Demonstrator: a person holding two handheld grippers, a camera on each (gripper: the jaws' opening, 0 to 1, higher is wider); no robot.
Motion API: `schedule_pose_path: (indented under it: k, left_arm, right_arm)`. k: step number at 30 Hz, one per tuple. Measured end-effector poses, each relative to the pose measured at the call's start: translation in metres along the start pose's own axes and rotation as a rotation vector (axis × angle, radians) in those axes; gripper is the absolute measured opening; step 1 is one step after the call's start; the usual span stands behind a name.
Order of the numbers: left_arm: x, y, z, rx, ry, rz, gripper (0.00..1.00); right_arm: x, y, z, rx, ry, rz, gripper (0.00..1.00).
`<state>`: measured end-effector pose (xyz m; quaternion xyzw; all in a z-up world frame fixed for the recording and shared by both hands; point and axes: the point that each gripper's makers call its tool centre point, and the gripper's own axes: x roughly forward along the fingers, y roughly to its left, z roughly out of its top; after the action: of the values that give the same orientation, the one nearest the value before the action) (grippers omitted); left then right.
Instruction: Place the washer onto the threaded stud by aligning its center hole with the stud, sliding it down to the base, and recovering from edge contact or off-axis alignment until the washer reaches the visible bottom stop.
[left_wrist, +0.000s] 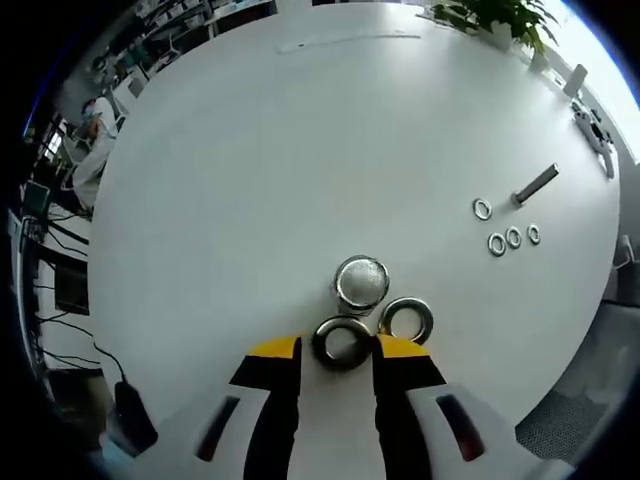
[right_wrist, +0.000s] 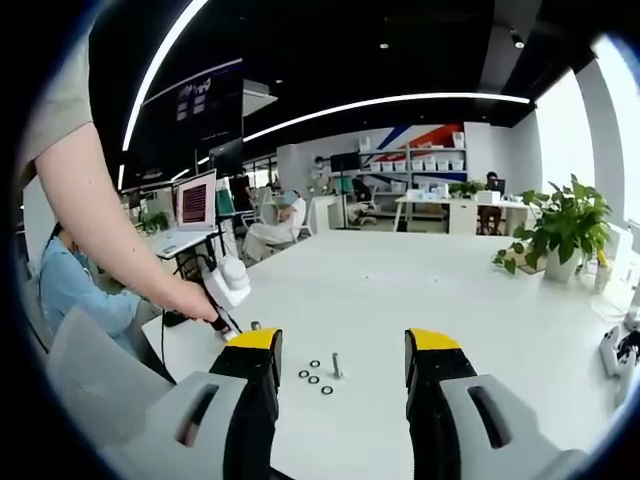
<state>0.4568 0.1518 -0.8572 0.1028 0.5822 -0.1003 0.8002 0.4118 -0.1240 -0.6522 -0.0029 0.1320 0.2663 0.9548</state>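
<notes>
Washer not yet on stud; pickup stage at most.
Left gripper (left_wrist: 338, 352) has its jaws apart around a dark metal ring washer (left_wrist: 341, 341) on the white table (left_wrist: 300, 160); second washer (left_wrist: 406, 319) and shiny round stud top (left_wrist: 361, 281) just beyond it; right gripper (right_wrist: 342, 350) jaws apart, empty, above table; small rings (right_wrist: 314, 377) and a bolt (right_wrist: 336, 364) well beyond.

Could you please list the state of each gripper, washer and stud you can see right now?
Left gripper: open, jaws either side of a large washer lying flat.
Second large washer: flat, loose on the table.
Threaded stud: upright, bare.
Small bolt: lying on its side.
Right gripper: open, empty.
</notes>
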Motion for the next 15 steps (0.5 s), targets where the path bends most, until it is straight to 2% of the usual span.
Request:
schedule_pose_path:
  k: [4,9,15]
  left_arm:
    - [0.0002,-0.0018,-0.0009,-0.021,-0.020,-0.022,0.25]
    - [0.0011,-0.0001,0.0004,-0.043,-0.031,-0.028,0.27]
    - [0.0023,0.0009,0.0045,-0.035,-0.028,-0.034,0.27]
  right_arm:
    - [0.0002,0.0011,-0.0003,0.000,0.001,0.006,0.52]
    - [-0.0001,0.0007,-0.0008,0.008,0.002,0.006,0.52]
    - [0.0010,0.0027,-0.0013,0.005,0.006,0.014,0.52]
